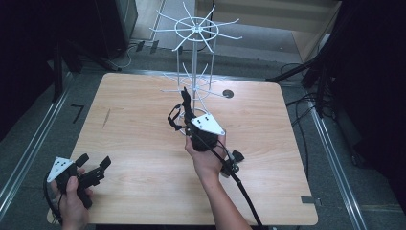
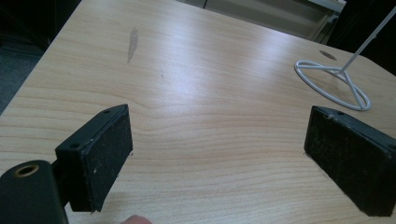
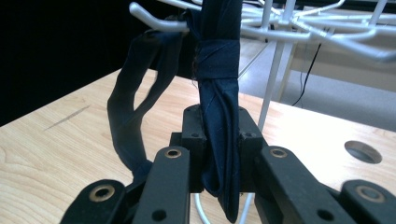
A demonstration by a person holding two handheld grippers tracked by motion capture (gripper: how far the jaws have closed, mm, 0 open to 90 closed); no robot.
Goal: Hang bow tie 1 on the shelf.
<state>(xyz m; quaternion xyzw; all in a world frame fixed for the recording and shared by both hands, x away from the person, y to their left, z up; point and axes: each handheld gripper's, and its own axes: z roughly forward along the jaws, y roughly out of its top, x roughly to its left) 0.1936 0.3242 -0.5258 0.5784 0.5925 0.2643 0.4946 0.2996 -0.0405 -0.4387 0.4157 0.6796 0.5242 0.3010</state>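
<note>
Right gripper view had the right gripper (image 3: pixel 219 140) clamped on a dark blue strap (image 3: pixel 218 116), jaws pinching it just below its wrapped knot. Strap ran up to a hook (image 3: pixel 154 18) on the lower tier of the white wire rack (image 3: pixel 275 70); looked draped over it, but whether it was fully seated I couldn't tell. Its loop hung slack to the left. High view put that gripper (image 1: pixel 189 108) right at the rack (image 1: pixel 194 57), mid-table (image 1: pixel 268 182). Left gripper (image 1: pixel 93 165) sat idle near the table's front-left corner, jaws wide apart, nothing between them, well apart from the rack. Judgement: hanging nearly done; what was left was confirming the strap was caught on the hook, then 1 release and pull back.
</note>
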